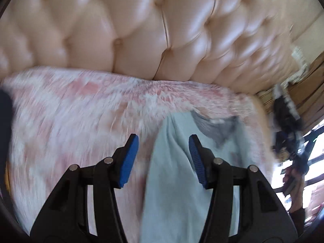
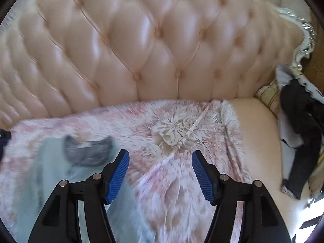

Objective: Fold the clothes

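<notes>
A pale blue garment with a grey neck opening lies on a pink floral blanket, its neck end towards the headboard. My left gripper hovers over it, open, its blue pads clear of the cloth. The right wrist view has the same garment at lower left, partly under my left-hand finger. My right gripper stands open above the blanket just right of the garment, holding nothing. Both views are motion-blurred.
A tufted cream headboard rises behind the bed. Dark and grey clothes are heaped at the right edge, beside a strip of bare cream mattress. The same heap shows at far right in the left wrist view.
</notes>
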{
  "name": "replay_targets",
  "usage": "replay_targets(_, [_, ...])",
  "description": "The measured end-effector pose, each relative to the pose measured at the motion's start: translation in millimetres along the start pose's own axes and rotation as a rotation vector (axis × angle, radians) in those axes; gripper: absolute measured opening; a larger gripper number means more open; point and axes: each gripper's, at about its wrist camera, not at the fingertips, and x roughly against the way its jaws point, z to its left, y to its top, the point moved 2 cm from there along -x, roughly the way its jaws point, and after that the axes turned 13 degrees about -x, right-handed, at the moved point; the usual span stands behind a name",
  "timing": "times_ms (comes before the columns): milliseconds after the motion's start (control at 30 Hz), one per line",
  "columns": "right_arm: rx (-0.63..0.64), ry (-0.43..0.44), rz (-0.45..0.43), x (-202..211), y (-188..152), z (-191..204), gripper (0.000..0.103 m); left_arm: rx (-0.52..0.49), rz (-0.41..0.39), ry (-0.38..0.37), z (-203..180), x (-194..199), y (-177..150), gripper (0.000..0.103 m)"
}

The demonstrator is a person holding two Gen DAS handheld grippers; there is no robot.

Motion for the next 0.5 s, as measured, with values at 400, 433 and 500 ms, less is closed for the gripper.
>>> replay_targets(400, [-0.106, 0.315, -0.001, 235.3, -210.3, 21.5, 0.078, 0.519, -0.049, -0.261, 18.8, 81.1, -273.3, 0.045])
replay_targets(433, [-0.108, 0.322, 0.021, 241.9, -222.2, 22.2, 0.078, 0.538, -0.053, -0.265, 17.8, 78.3, -279.1, 0.045])
replay_targets(500, [-0.075, 0.311, 0.044, 250.7, -240.0, 24.2, 0.078, 0.572, -0.053, -0.261, 16.7, 72.4, -287.7, 0.045])
